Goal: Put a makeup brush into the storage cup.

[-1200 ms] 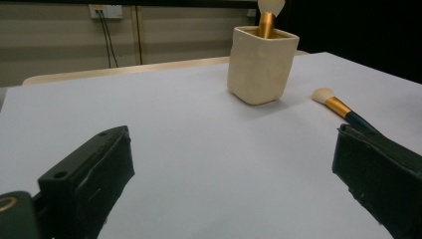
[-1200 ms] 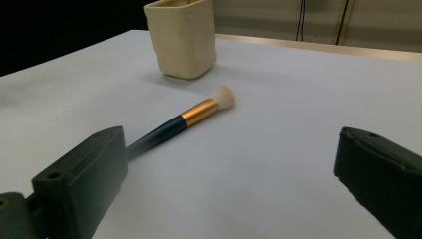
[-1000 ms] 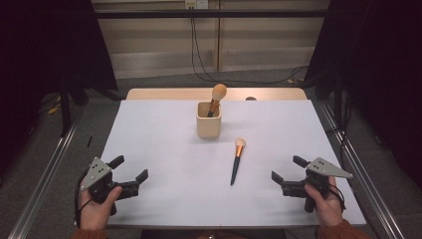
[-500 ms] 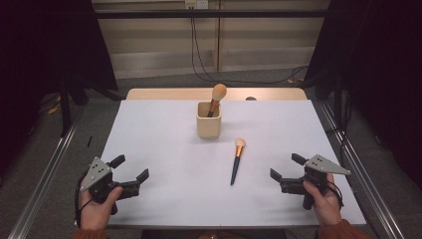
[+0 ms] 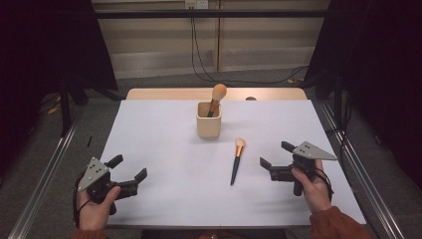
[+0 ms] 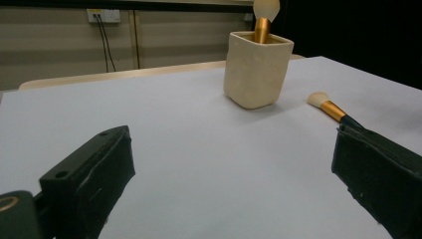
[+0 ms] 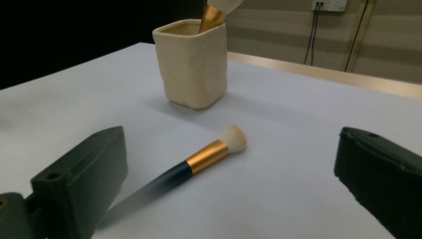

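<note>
1. A white surface [image 5: 164,134] carries a cream square cup [image 5: 208,120], which stands upright toward the far edge, about midway between the left and right edges.
2. A makeup brush with a gold ferrule [image 5: 217,97] stands in the cup, bristles up, leaning toward the right.
3. A second brush [image 5: 236,162], dark-handled with a gold band and pale bristles, lies flat on the surface just in front and to the right of the cup, apart from it. Its bristles point toward the far edge.
4. The right gripper [image 5: 275,159] hovers near the right edge, just beside the lying brush's handle but not touching it. Its jaws are spread wide with nothing between them.
5. The left gripper [image 5: 128,168] sits near the front left corner, well apart from both brushes. Its jaws are also spread wide, with nothing held.
6. A hand holds each gripper from the near edge.
</note>
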`<state>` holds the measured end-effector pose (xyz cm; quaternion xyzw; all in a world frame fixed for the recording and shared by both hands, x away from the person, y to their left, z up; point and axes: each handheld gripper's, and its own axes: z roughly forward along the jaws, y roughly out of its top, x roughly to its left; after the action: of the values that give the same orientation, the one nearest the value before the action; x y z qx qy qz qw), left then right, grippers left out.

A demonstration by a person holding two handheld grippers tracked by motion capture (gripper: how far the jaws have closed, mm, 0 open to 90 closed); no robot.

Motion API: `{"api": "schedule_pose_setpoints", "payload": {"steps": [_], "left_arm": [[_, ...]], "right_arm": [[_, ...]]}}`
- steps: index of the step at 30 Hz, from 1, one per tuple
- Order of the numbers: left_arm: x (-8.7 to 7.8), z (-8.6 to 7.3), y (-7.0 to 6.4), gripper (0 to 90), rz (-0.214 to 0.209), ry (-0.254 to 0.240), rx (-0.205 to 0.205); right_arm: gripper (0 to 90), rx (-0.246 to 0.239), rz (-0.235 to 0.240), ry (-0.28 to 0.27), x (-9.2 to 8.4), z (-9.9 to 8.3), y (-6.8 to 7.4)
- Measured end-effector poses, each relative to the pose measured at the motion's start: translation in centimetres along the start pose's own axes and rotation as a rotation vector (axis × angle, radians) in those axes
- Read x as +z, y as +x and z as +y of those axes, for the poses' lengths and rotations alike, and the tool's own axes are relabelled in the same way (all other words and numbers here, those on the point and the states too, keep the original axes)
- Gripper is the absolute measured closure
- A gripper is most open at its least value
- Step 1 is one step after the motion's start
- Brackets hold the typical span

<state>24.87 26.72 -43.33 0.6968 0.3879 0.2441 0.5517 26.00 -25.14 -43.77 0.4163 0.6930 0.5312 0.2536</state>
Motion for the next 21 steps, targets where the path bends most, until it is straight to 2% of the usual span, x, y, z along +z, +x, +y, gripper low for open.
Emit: {"api": "schedule_pose_setpoints", "payload": {"steps": [2,6,9,12,21], "left_arm": [[0.0,0.0,0.0,3.1,0.008,0.003,0.006],[0.0,0.0,0.0,3.2,0.012,-0.002,-0.008],[-0.1,0.0,0.0,3.2,0.008,-0.004,-0.003],[-0.1,0.0,0.0,3.1,0.004,-0.004,-0.005],[0.0,0.0,0.1,3.2,0.004,0.001,-0.008]], "right_arm": [[0.3,0.0,0.007,-0.014,0.5,0.5,0.2],[0.3,-0.033,0.026,-0.025,1.7,1.4,0.8],[0.4,-0.039,0.036,-0.014,2.6,1.8,1.0],[0.4,-0.052,0.053,0.019,3.3,2.1,1.1],[0.5,-0.05,0.051,0.027,5.2,2.6,0.8]]}}
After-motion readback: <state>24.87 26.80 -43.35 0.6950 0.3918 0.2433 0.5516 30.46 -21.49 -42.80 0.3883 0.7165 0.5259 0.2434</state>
